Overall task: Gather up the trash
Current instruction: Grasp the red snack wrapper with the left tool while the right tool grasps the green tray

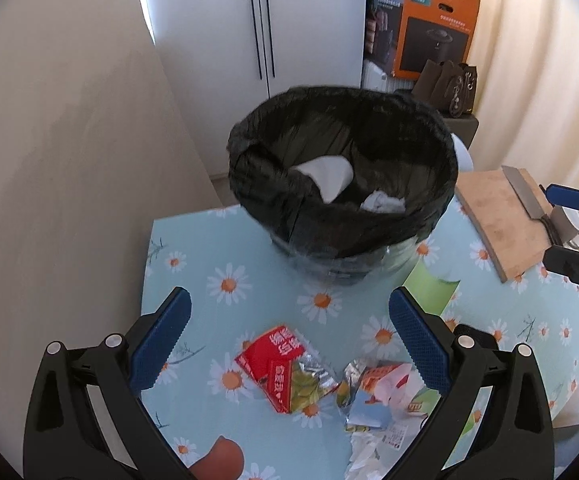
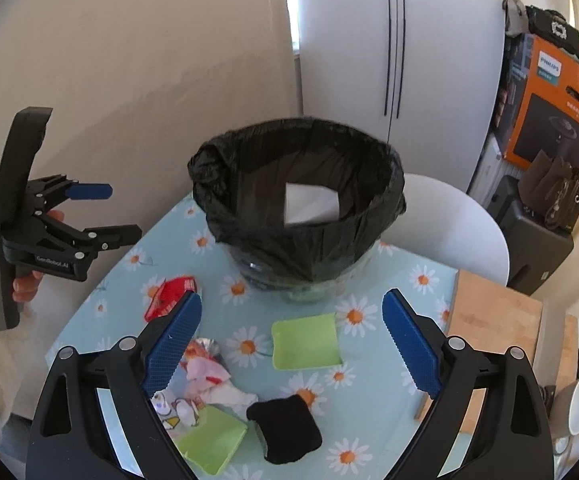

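Note:
A bin with a black liner [image 1: 329, 236] [image 2: 301, 244] stands on the daisy tablecloth [image 1: 209, 248]; white paper [image 1: 325, 178] lies inside it. In front of the bin lie a red wrapper [image 1: 277, 360] [image 2: 169, 292], crumpled foil and paper wrappers [image 1: 373, 392] [image 2: 205, 376], two green plastic pieces [image 2: 305, 344] [image 2: 213, 440] and a black cloth lump [image 2: 285, 428]. My left gripper [image 1: 289, 300] [image 2: 123, 211] hovers open above the red wrapper, holding nothing. My right gripper [image 2: 293, 300] [image 1: 569, 232] is open above the green piece, also holding nothing.
A wooden cutting board [image 1: 505, 216] with a knife [image 1: 525, 192] and a mug [image 1: 569, 224] sit at the table's right. A white chair [image 2: 449, 220] stands behind the bin. An orange box [image 2: 553, 120] and dark bags are stacked at the back right. A wall borders the table's left.

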{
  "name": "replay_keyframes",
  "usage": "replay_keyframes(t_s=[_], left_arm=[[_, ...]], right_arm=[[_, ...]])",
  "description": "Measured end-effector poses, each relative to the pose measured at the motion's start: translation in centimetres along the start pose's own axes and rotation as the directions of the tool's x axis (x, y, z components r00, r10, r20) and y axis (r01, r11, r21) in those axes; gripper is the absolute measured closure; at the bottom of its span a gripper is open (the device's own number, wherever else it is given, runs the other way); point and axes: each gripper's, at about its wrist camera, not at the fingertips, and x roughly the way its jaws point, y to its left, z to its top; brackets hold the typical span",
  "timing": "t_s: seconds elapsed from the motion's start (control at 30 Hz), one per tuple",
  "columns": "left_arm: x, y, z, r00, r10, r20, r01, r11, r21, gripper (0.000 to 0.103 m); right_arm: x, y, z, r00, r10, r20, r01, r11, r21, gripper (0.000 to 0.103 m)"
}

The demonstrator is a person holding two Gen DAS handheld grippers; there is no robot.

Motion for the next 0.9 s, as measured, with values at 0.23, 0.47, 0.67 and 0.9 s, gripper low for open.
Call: replay_keyframes(t_s=[0.23, 0.47, 0.67, 0.9], left_arm=[[1.5, 0.9, -1.4, 0.999, 0.005, -0.049, -0.006, 1.000, -0.020, 0.006], [3.8, 2.0, -3.0, 0.994, 0.012, -0.106, -0.018, 0.998, -0.054, 0.006], [6.0, 3.3, -4.4, 0.988, 0.005, -0.156, -0.022, 0.994, -0.103, 0.006], [8.7, 4.3, -5.7, 0.977, -0.028, -0.211, -0.003, 0.989, -0.145, 0.006]], right_arm=[[1.3, -0.2, -1.1, 0.999, 0.012, -0.040, -0.011, 1.000, 0.015, 0.015], [4.3, -0.7, -2.7, 0.994, 0.022, -0.103, -0.017, 0.999, 0.046, 0.015], [7.3, -0.9, -4.1, 0.987, 0.019, -0.158, -0.013, 0.999, 0.042, 0.015], [10.5, -0.9, -5.3, 0.972, 0.033, -0.231, -0.028, 0.999, 0.027, 0.015]])
